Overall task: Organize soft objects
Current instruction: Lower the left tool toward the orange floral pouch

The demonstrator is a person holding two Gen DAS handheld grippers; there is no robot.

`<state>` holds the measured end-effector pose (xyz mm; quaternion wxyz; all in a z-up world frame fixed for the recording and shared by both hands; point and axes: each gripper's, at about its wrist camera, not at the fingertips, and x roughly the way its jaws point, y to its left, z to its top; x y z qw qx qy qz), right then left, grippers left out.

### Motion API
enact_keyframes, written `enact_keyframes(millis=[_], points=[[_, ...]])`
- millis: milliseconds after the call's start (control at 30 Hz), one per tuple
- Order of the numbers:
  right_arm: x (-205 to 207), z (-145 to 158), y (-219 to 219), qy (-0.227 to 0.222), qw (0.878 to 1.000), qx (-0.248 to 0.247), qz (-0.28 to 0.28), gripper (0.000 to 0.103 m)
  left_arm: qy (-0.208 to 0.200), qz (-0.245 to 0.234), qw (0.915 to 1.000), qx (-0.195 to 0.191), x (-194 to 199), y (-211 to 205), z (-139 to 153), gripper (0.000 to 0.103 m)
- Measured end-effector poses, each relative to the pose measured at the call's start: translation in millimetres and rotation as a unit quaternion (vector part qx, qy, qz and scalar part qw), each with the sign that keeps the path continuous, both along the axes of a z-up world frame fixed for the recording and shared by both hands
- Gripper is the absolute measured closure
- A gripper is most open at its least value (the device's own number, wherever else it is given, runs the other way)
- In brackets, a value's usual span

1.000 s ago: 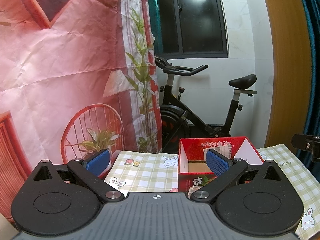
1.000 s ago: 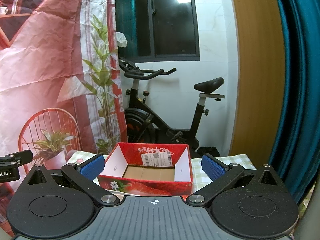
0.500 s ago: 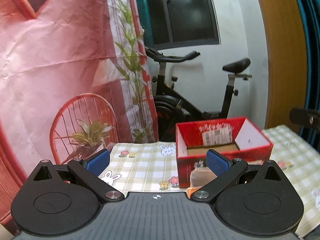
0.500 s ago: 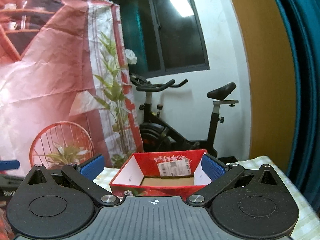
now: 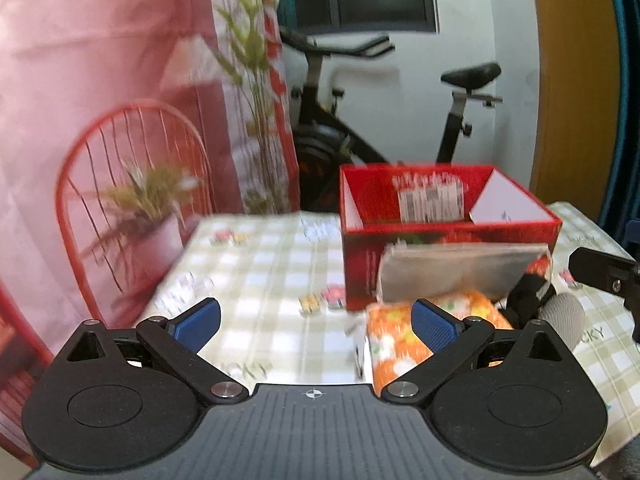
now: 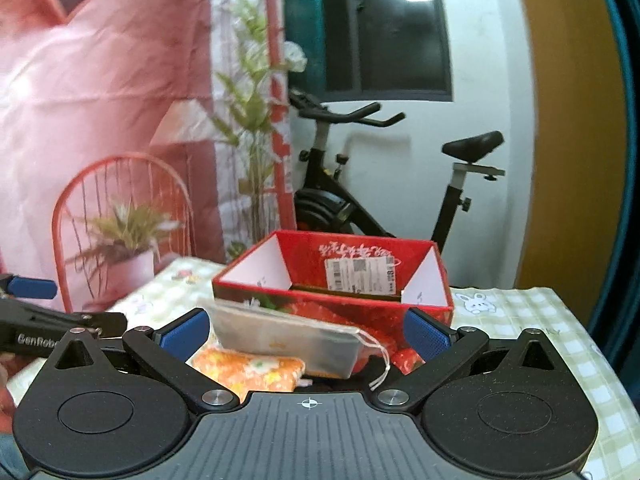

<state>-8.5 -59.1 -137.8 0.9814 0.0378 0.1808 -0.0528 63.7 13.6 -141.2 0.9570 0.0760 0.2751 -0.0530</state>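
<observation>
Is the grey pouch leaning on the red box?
Touching. In the right wrist view the grey pouch stands tilted with its top edge resting against the front wall of the red box; the left wrist view agrees.

Pouch (image 6: 288,340) and cloth (image 6: 248,372) lie before box (image 6: 332,300).

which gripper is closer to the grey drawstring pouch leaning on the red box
Right, by a small margin as far as the views show. The right gripper has the grey drawstring pouch straight ahead between its open fingers; the left gripper sits off to the pouch's left.
</observation>
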Motion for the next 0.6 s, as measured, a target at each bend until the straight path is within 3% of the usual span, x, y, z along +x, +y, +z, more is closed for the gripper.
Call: enact_keyframes(millis=[267, 367, 433, 500, 600], points=[[12, -30, 5, 0.039, 0.999, -0.005, -0.009, 0.000, 0.070, -0.002, 0.9955, -0.063, 13, 25, -34, 0.001], [16, -40, 7, 0.055, 0.998, -0.004, 0.008, 0.001, 0.086, -0.003, 0.9935, -0.074, 17, 30, -43, 0.006], [19, -45, 8, 0.065, 0.998, 0.002, 0.019, 0.007, 0.096, -0.007, 0.9920, -0.082, 19, 32, -49, 0.011], [23, -49, 7, 0.077, 0.996, 0.014, 0.031, 0.021, 0.105, -0.011, 0.9899, -0.094, 21, 33, -52, 0.017], [26, -55, 7, 0.093, 0.994, 0.032, 0.051, 0.035, 0.119, -0.025, 0.9850, -0.123, 25, 36, -58, 0.033]])
